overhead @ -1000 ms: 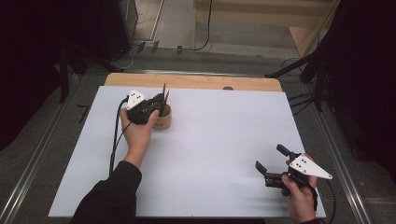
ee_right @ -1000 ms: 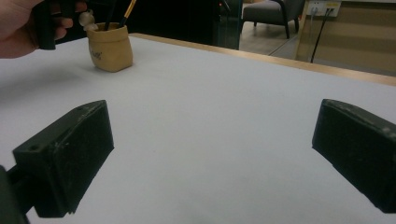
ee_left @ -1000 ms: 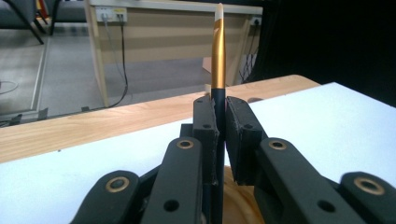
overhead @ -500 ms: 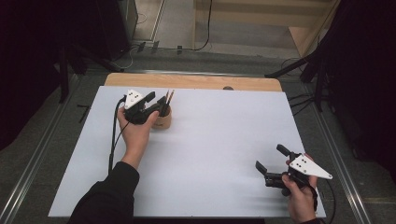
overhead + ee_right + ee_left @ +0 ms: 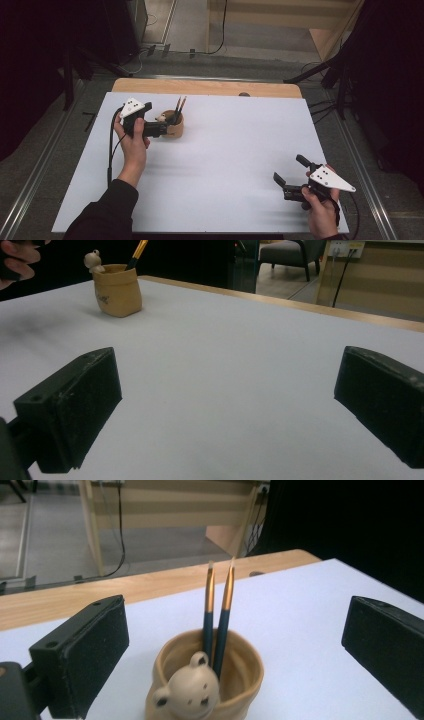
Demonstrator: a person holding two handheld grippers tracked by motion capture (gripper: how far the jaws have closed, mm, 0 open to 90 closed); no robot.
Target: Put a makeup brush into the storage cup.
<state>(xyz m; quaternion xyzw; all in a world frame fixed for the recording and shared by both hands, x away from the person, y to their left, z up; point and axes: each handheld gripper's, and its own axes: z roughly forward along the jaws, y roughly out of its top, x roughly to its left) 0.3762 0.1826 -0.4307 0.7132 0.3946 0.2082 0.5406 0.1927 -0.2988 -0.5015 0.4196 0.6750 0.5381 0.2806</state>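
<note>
We are holding our left gripper (image 5: 235, 645) wide open around the bear cup (image 5: 205, 682) at the desk's (image 5: 225, 170) far left; its two brushes (image 5: 216, 615) are showing clearly there, while our right gripper (image 5: 291, 176) is idling open, empty

One bear-faced pot (image 5: 202, 680), two brushes (image 5: 216, 617) in it, two grippers, one white table (image 5: 225, 165).

high: overhead, forward-down | gripper views: low, tabletop-level | shared: pen cup (image 5: 174, 124)
</note>
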